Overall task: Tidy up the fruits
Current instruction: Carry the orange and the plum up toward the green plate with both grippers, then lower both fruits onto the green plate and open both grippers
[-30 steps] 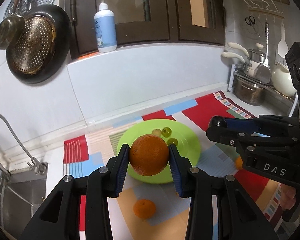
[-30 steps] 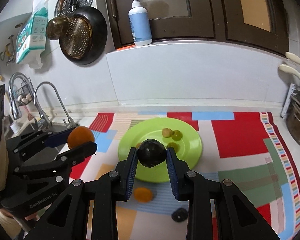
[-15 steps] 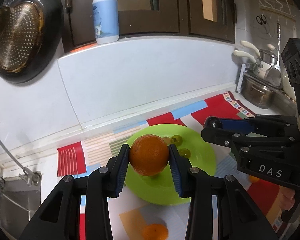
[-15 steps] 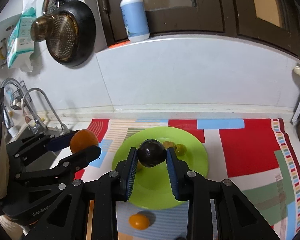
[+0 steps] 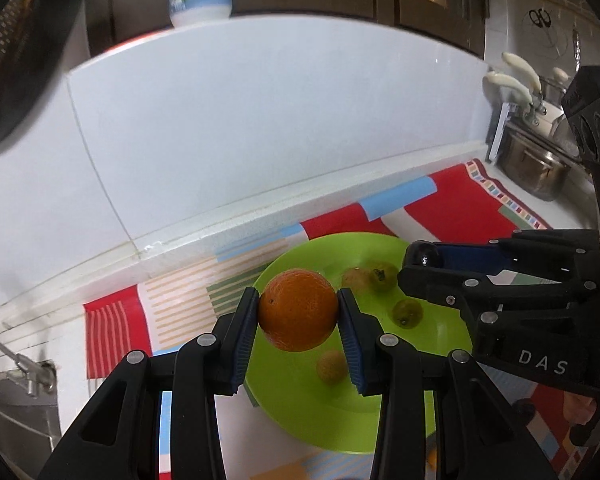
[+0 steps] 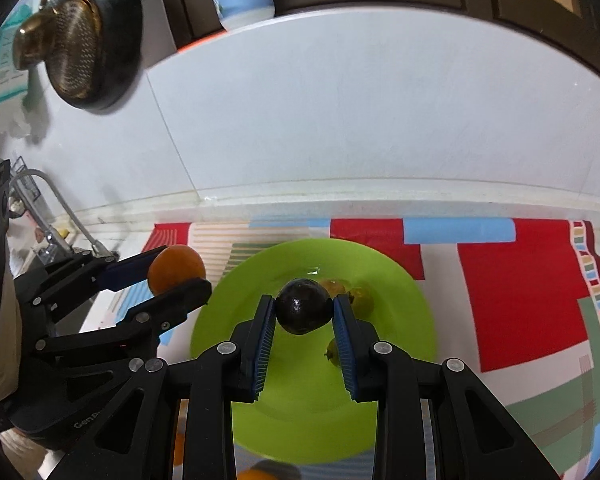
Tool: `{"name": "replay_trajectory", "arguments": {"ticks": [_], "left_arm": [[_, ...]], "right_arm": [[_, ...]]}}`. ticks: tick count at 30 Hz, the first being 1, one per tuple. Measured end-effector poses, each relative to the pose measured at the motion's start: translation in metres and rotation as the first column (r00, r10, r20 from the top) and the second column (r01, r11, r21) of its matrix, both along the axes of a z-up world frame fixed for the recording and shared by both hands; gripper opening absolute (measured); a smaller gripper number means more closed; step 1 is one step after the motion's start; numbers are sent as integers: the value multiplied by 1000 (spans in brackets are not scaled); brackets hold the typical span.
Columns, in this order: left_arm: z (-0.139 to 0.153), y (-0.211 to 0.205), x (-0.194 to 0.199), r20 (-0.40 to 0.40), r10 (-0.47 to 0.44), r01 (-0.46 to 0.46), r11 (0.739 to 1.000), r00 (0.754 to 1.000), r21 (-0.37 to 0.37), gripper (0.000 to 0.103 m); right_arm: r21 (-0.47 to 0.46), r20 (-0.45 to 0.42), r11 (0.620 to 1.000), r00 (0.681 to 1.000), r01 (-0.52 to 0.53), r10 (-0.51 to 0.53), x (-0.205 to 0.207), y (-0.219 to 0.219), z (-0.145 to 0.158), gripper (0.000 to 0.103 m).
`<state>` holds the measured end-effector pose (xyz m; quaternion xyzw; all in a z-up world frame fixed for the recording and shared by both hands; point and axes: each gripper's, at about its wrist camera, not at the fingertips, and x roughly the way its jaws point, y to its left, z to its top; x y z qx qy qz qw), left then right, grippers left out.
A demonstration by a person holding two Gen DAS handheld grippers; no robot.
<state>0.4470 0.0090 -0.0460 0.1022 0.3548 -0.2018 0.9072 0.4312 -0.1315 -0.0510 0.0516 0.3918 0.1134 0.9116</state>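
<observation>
We have 3 small greenish fruits at 1 o'clock on the round lime-green plate (image 6: 236,320); our left gripper (image 5: 298,316) fingers clamp a round orange (image 5: 297,314), our right gripper (image 6: 304,312) fingers a dark round fruit (image 6: 303,306), both above it, unplaced.

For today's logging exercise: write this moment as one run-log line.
left gripper: shut on orange | right gripper: shut on dark fruit | both over green plate | plate: small fruits
</observation>
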Motion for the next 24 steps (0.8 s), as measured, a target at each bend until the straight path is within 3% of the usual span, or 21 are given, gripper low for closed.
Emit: {"name": "replay_trajectory", "arguments": {"ticks": [15, 19, 24], "left_arm": [[-37, -9, 26, -90, -41, 43, 999, 995, 18, 39], [-33, -9, 24, -68, -28, 30, 999, 997, 24, 47], [-23, -3, 15, -51, 1, 0, 1000, 999, 28, 50]], "right_arm": [[-26, -64, 1000, 998, 9, -11, 26, 1, -30, 31], [-16, -70, 1000, 997, 20, -21, 26, -2, -31, 32], [-19, -45, 999, 998, 42, -43, 19, -7, -23, 39]]}}
